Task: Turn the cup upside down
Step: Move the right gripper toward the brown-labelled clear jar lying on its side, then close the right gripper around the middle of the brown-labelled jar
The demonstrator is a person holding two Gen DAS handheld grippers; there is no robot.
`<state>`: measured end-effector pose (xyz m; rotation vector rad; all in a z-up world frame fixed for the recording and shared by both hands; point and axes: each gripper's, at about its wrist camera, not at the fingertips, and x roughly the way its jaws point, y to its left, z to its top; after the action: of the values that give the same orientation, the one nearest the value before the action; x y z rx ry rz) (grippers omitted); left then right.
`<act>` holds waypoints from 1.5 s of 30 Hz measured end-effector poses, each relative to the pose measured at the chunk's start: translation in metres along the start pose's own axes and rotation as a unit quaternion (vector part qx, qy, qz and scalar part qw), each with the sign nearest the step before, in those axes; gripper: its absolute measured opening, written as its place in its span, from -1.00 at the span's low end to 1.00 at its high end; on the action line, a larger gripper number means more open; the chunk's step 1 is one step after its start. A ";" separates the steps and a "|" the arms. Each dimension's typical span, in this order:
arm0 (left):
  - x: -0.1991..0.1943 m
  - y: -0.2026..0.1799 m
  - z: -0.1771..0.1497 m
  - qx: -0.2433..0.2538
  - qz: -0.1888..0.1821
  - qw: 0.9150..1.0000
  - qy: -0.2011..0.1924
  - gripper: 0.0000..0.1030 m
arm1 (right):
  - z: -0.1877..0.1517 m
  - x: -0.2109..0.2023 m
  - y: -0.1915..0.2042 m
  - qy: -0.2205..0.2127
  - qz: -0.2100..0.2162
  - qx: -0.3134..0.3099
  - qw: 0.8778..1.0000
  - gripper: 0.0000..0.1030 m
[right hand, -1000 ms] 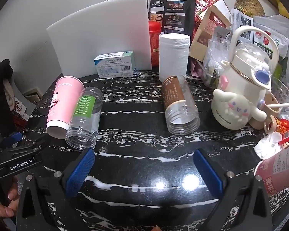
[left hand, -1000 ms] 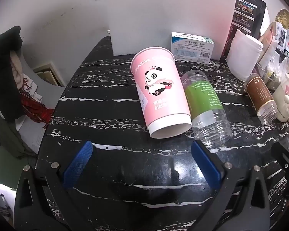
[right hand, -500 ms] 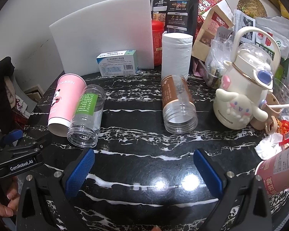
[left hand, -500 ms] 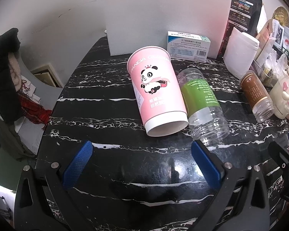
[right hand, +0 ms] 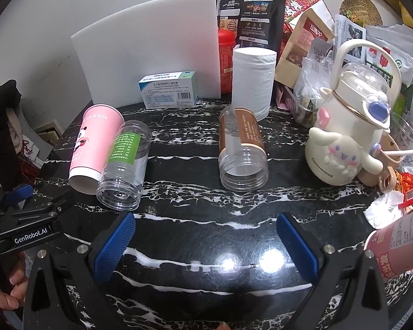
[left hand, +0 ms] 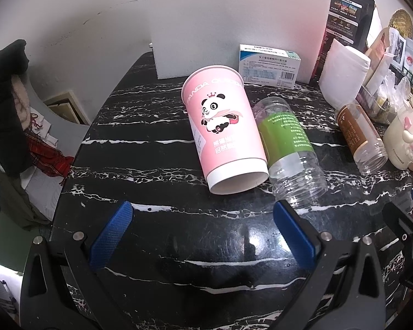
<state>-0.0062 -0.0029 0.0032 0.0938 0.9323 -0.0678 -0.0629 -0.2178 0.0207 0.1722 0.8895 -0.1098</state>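
Observation:
A pink paper cup with a panda (left hand: 223, 129) lies on its side on the black marble table (left hand: 151, 165), base end toward me. It also shows at the left in the right wrist view (right hand: 93, 145). A clear jar with a green label (left hand: 289, 148) lies touching its right side. A clear jar with a brown label (right hand: 241, 148) lies on its side mid-table. My left gripper (left hand: 201, 231) is open and empty, just short of the pink cup. My right gripper (right hand: 206, 242) is open and empty, short of the brown-label jar.
A white foam board (right hand: 151, 55), a blue-white box (right hand: 169, 93) and a white paper roll (right hand: 252, 82) stand at the back. A cream character kettle (right hand: 349, 132) and snack bags crowd the right. Another pink cup (right hand: 396, 244) lies at the right edge. The table's left edge drops to clothes (left hand: 11, 115).
The left gripper has shifted slightly, so the pink cup now sits a little lower and nearer in its view. The right gripper has edged forward slightly. Nothing was grasped.

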 end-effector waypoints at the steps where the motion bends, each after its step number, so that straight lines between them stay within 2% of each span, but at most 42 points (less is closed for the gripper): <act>1: 0.000 0.000 0.000 0.000 0.000 1.000 0.000 0.99 | 0.000 0.000 0.000 0.001 0.000 -0.001 1.000 0.99; 31: 0.001 0.001 -0.004 -0.001 -0.004 1.000 0.004 0.99 | -0.001 -0.001 0.001 0.002 -0.002 -0.005 1.000 0.99; 45: -0.001 -0.011 0.018 0.003 -0.004 1.000 -0.008 0.99 | 0.026 -0.003 -0.009 -0.004 -0.050 -0.034 0.998 0.99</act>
<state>0.0068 -0.0161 0.0139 0.0943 0.9173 -0.0788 -0.0468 -0.2311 0.0381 0.0631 0.8936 -0.1721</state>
